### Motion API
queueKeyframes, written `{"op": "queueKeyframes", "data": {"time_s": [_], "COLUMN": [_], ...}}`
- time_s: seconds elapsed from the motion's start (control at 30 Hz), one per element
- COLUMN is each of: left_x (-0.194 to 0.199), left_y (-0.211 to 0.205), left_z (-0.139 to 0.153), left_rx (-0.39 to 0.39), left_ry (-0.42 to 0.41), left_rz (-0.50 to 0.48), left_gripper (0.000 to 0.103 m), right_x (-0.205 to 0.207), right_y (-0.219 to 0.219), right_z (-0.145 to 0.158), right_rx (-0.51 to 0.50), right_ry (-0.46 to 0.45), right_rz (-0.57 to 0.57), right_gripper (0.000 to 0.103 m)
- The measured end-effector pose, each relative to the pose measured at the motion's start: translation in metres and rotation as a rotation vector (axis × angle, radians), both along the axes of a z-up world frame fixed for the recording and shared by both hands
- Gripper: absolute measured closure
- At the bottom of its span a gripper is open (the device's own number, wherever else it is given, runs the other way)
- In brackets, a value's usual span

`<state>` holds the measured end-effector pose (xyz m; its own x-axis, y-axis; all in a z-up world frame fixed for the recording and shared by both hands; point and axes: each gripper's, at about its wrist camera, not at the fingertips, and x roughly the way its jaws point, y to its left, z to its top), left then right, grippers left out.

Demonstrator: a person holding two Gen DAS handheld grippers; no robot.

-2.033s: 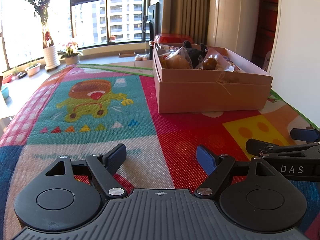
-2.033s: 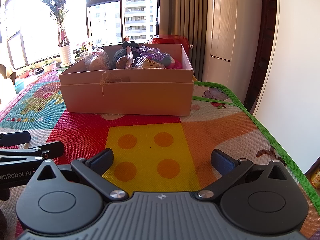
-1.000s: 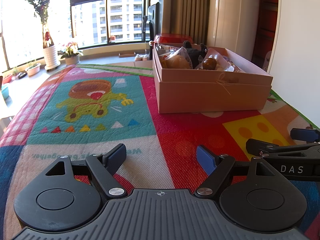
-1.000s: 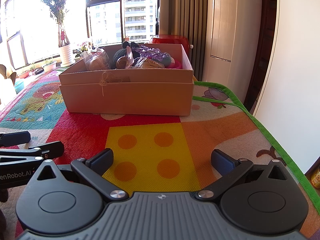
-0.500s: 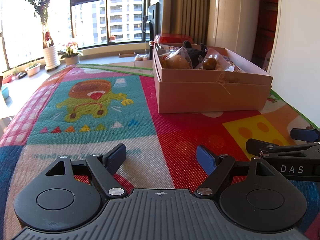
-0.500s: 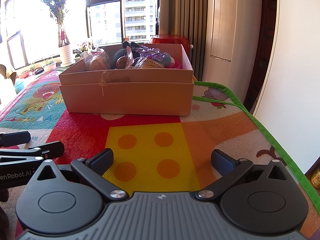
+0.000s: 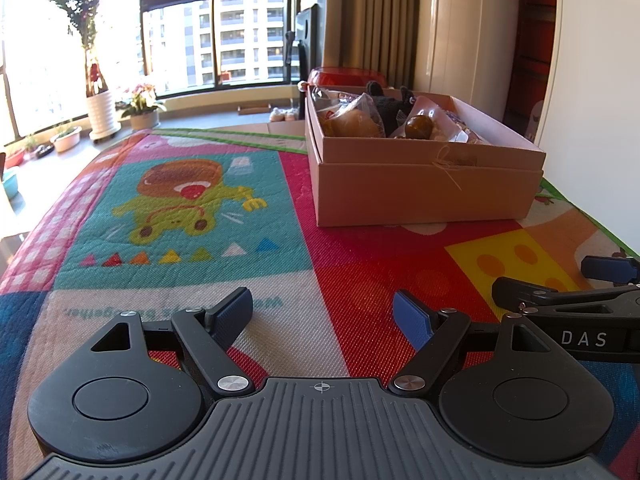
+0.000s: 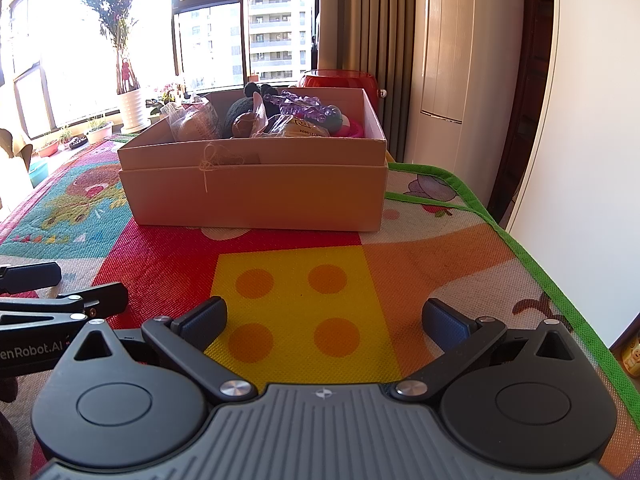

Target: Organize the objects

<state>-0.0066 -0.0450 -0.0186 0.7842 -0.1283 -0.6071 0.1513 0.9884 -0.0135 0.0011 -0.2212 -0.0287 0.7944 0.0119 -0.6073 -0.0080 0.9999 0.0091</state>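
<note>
Tan cardboard box point(image 8: 256, 196), filled with wrapped items, sits toward the far edge of the colourful play mat point(image 8: 304, 304). Left gripper point(image 7: 323, 314) and right gripper point(image 8: 324, 320) gape, empty. Recommend approaching the contents from above, avoiding the rim.

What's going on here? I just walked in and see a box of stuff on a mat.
Nothing is being handled. The left hand-held gripper and right hand-held gripper are both open and empty, low over the play mat, pointing toward the cardboard box. The box holds bagged items and toys; sorting hasn't visibly begun.
</note>
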Motion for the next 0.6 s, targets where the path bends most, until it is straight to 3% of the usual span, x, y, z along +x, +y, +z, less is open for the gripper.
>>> {"op": "queueKeyframes", "data": {"time_s": [0.6], "left_x": [-0.0008], "left_y": [0.0013], "left_z": [-0.0002], "left_rx": [0.000], "left_ry": [0.000], "left_rz": [-0.001], "left_gripper": [0.020], "right_x": [-0.0002], "right_y": [0.0002], "right_z": [-0.0002], "right_rx": [0.000], "right_ry": [0.000], "right_rz": [0.000], "right_gripper": [0.000]}}
